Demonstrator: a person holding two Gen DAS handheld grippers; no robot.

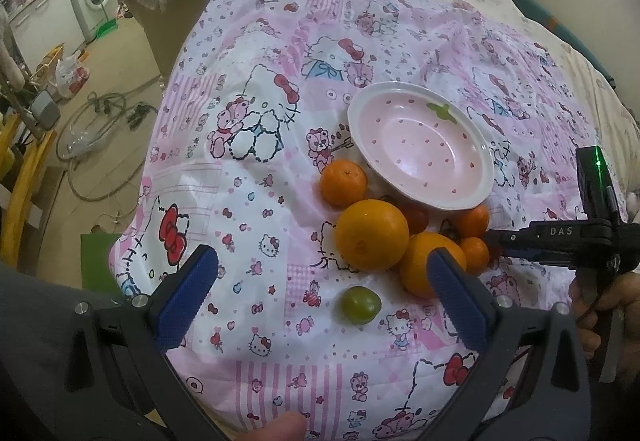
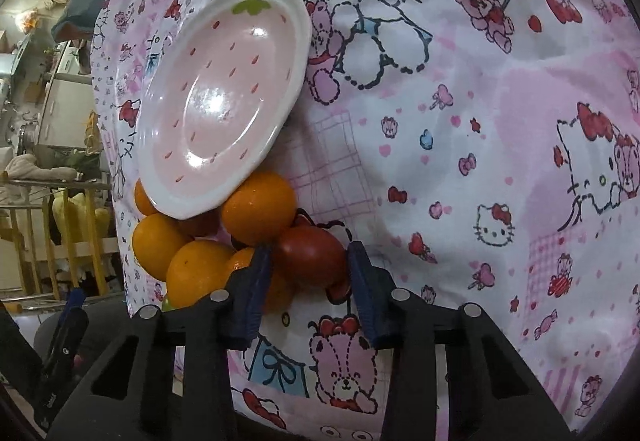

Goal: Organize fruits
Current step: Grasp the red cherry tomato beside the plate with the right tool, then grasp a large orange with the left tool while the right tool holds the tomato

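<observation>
The cloth [image 1: 248, 169] under both tongs is white and pink patchwork, printed with cartoon cats with red bows, pink bears, hearts and small flowers. Beyond the left gripper [image 1: 322, 303], whose pads are blue on black arms, sits a dull green fruit [image 1: 361, 305], with glossy oranges [image 1: 371, 235] further out. The plate [image 2: 192, 197] is pale pink with a white rim, red seed flecks and a green leaf. Between the right gripper [image 2: 310, 283] pads lies a dark red tomato [image 2: 310, 255].
</observation>
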